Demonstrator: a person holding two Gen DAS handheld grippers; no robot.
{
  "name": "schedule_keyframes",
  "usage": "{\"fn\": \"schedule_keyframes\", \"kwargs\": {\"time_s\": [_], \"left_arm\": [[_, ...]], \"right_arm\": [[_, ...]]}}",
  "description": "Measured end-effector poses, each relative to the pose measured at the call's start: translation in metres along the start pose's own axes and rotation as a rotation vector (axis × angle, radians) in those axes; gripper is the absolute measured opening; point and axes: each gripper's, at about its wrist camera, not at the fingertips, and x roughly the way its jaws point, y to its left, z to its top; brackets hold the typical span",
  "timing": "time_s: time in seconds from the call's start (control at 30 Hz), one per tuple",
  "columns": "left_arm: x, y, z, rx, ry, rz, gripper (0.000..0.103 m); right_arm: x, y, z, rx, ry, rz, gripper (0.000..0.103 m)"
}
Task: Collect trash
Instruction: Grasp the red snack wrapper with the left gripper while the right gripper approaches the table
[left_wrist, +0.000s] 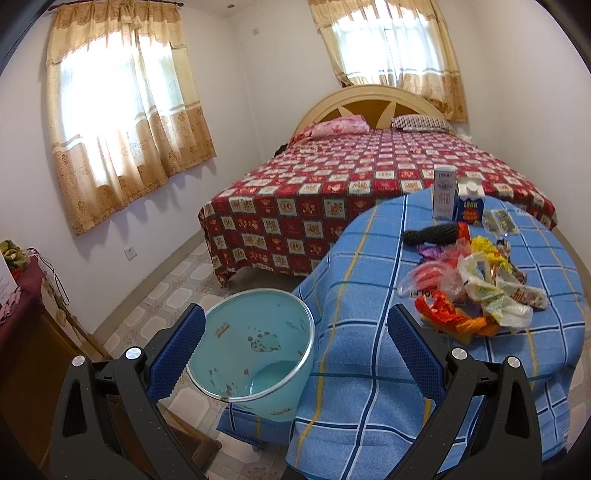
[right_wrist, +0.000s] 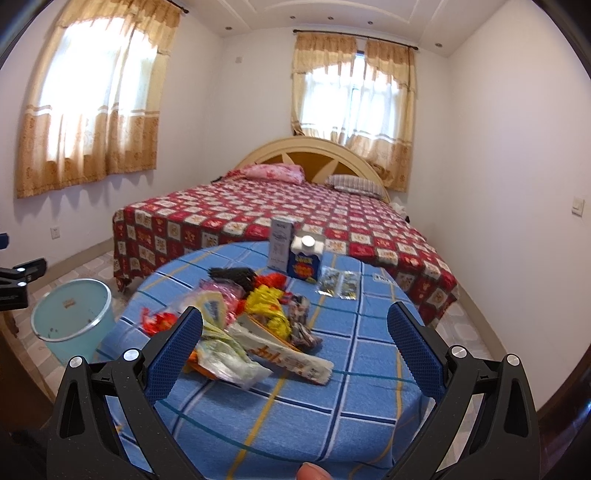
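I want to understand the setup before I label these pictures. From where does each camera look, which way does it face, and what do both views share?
Left wrist: sits on the left tongs, open and empty, facing the teal bin on the floor beside the blue-clothed table; only its own blue fingers show.
Right wrist: sits on the right tongs, open above the wrapper pile; its fingers, a fingertip and the left tongs at the left edge show.
Shared: bin, table, wrappers, two cartons, bed.

Left gripper (left_wrist: 295, 345), right gripper (right_wrist: 294, 341): black speckled frames, silver screws, blue textured jaws; bare fingertip (right_wrist: 313, 472).
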Motion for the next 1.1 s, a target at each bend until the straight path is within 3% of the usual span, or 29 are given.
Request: {"fn": "schedule_keyframes", "kwargs": {"time_s": [0.43,0.7,0.97,1.03,1.1], "left_arm": [[0.067,-0.066,-0.025,0.028,0.149,-0.05,0.097],[0.077,-0.108,-0.017,0.009,0.144,-0.123,0.097],[0.112,-0.135,-0.029,-0.005,0.231,-0.187,0.095],[0.118,-0.134,-0.031,-0.026,0.251,-0.221,0.087],[0.122,-0.131,-0.033,-0.045,0.272,-0.261,0.066]], "right_arm": [[0.078,-0.037,-0.064,0.023,0.18,-0.109,0.098],[0.093,-0.06,-0.08,0.065,0.201,-0.138,0.098],[0.102,-0.066,-0.09,0.072,0.199,-0.142,0.098],[0.104,-0.065,-0.092,0.064,0.198,-0.14,0.098],[0.106,-0.064,-0.094,0.065,0.201,-0.131,0.098]]}}
